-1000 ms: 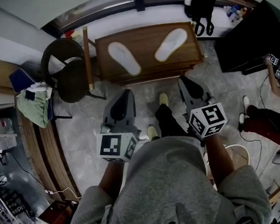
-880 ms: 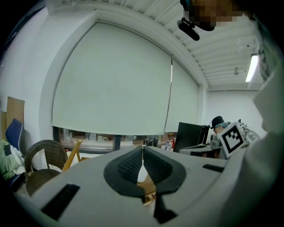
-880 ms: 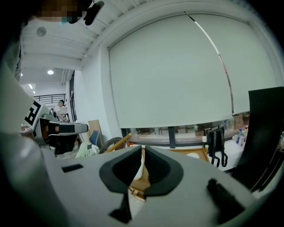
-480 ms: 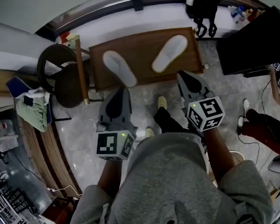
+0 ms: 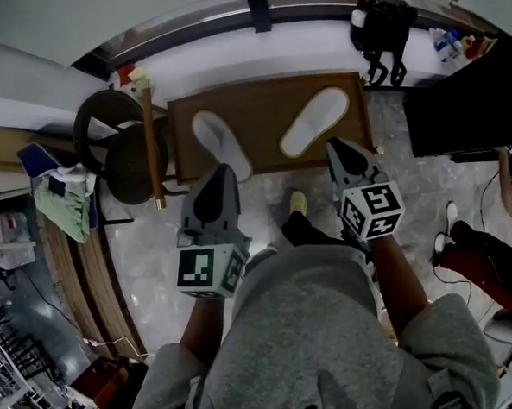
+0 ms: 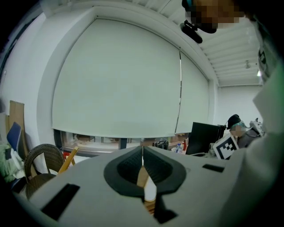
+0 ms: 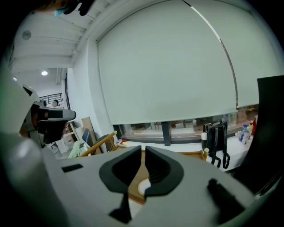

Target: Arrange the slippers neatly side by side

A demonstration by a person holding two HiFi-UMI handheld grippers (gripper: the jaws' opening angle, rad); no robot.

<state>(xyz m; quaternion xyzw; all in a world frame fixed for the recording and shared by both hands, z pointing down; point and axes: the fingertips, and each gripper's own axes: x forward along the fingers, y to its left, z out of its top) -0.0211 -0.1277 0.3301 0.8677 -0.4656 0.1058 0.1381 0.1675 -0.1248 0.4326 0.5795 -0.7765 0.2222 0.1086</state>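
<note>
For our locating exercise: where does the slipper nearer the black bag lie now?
In the head view, that slipper lies on the wooden table's right half, angled, apart from the other slipper, just beyond the right gripper.

A low wooden table [image 5: 263, 115] stands on grey floor [image 5: 150, 240] beside a wicker chair [image 5: 125, 152], below drawn white blinds [image 6: 120, 80].

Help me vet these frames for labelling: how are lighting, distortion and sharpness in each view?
Head view: heavy fisheye bends the window frame into an arc; dim, even light; left slipper and right slipper look sharp on the table. Left gripper view: black vignetted corners, a bowed blind, a mosaic patch at the top. Right gripper view: same vignette and bowing, blurred left edge.
</note>
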